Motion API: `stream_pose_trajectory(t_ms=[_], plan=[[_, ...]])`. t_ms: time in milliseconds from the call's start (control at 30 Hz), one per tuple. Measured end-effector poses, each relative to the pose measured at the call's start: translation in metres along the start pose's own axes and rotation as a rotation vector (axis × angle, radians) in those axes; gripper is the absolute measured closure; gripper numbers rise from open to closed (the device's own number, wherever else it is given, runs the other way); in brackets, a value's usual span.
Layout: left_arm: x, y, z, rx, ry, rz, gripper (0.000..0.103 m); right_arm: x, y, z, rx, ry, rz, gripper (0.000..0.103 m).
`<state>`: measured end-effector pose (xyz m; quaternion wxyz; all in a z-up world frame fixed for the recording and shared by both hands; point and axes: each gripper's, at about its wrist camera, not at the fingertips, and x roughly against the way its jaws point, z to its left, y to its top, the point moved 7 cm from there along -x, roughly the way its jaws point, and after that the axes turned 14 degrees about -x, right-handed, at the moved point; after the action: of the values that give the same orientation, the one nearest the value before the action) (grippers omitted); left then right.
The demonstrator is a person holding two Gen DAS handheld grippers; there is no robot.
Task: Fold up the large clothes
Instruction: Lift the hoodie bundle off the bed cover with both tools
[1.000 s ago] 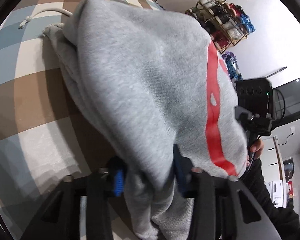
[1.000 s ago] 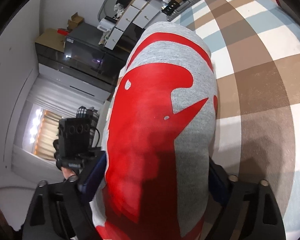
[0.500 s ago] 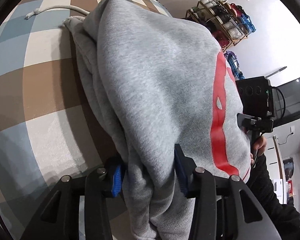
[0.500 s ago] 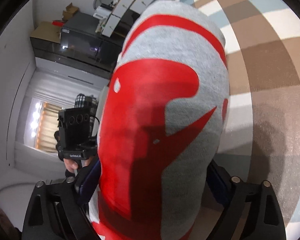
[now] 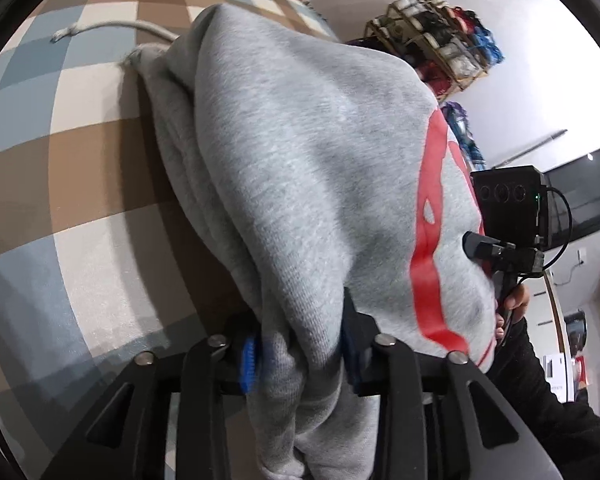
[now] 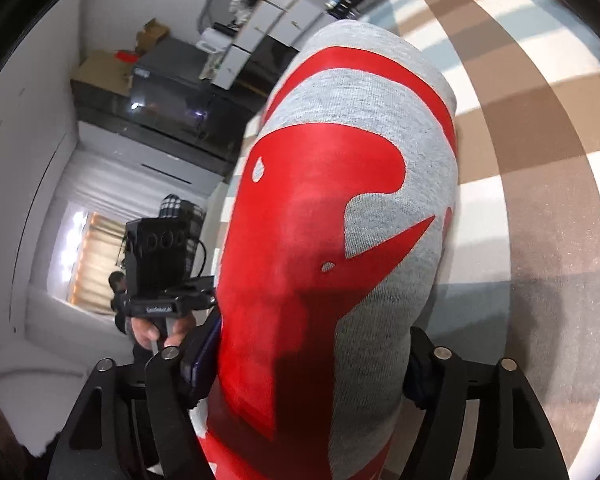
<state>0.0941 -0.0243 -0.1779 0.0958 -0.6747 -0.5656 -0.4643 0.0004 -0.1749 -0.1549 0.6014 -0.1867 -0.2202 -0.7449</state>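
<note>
While you hold the hoodie up off the checked cloth, it fills most of both views, rising from your grippers toward 12 o'clock, its far end resting on the cloth near 11 o'clock in the left view. It is a thick grey fleece with a big red print, and it looks soft, bulky and fairly heavy for a garment, so expect it to sag and slump wherever you leave it unsupported. It should not slip much, since the knit is grippy.

Your left gripper pinches a gathered fold of grey fabric at 6 o'clock, with loose cloth hanging below the jaws. Your right gripper is pinching the printed panel, several layers thick by the look of it, also at 6 o'clock. Both holds sit on one edge, which I judge the right place: take bunched layers near corners, not a single thin ply.

A white drawcord trails on the cloth at 11 o'clock in the left view; it could snag or fold in crooked.
</note>
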Motion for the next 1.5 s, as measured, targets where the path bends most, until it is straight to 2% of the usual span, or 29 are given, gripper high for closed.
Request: stream_pose_trajectory(t_ms=[67, 133, 233, 367, 667, 733, 767, 967, 1067, 1200, 1333, 1500], plan=[[-0.003, 0.001, -0.001, -0.012, 0.025, 0.016, 0.071, -0.003, 0.002, 0.002, 0.039, -0.036, 0.001, 0.017], [-0.006, 0.004, -0.006, -0.036, 0.064, 0.019, 0.068, -0.007, 0.002, 0.006, 0.088, -0.076, -0.009, 0.014], [-0.008, 0.007, -0.011, -0.056, 0.098, 0.014, 0.065, -0.011, 0.005, 0.005, 0.073, -0.063, -0.021, 0.013], [-0.015, 0.007, -0.007, -0.034, 0.061, 0.020, 0.061, -0.008, 0.006, 0.003, 0.053, -0.027, -0.030, 0.016], [-0.012, 0.002, -0.002, -0.033, 0.002, 0.041, 0.061, -0.007, 0.002, 0.007, 0.084, -0.034, -0.055, 0.017], [-0.013, 0.002, -0.004, -0.027, -0.020, 0.045, 0.064, -0.005, 0.001, 0.008, 0.078, -0.038, -0.060, 0.018], [-0.013, 0.004, -0.004, -0.019, -0.032, 0.042, 0.070, -0.005, 0.000, 0.009, 0.074, -0.041, -0.063, 0.019], [-0.006, 0.010, -0.013, -0.017, -0.027, -0.006, 0.080, -0.002, -0.010, 0.034, 0.109, -0.071, -0.126, 0.032], [-0.001, 0.011, -0.016, 0.004, -0.040, -0.035, 0.082, 0.000, -0.014, 0.050, 0.169, -0.114, -0.168, 0.034], [0.002, 0.014, -0.026, -0.014, -0.040, -0.062, 0.082, 0.005, -0.016, 0.063, 0.196, -0.121, -0.181, 0.035], [0.011, 0.020, -0.040, -0.033, -0.073, -0.111, 0.082, 0.023, -0.013, 0.065, 0.171, -0.078, -0.191, 0.035], [0.020, 0.041, -0.072, -0.081, -0.120, -0.169, 0.082, 0.066, -0.009, 0.070, 0.149, -0.017, -0.236, 0.035]])
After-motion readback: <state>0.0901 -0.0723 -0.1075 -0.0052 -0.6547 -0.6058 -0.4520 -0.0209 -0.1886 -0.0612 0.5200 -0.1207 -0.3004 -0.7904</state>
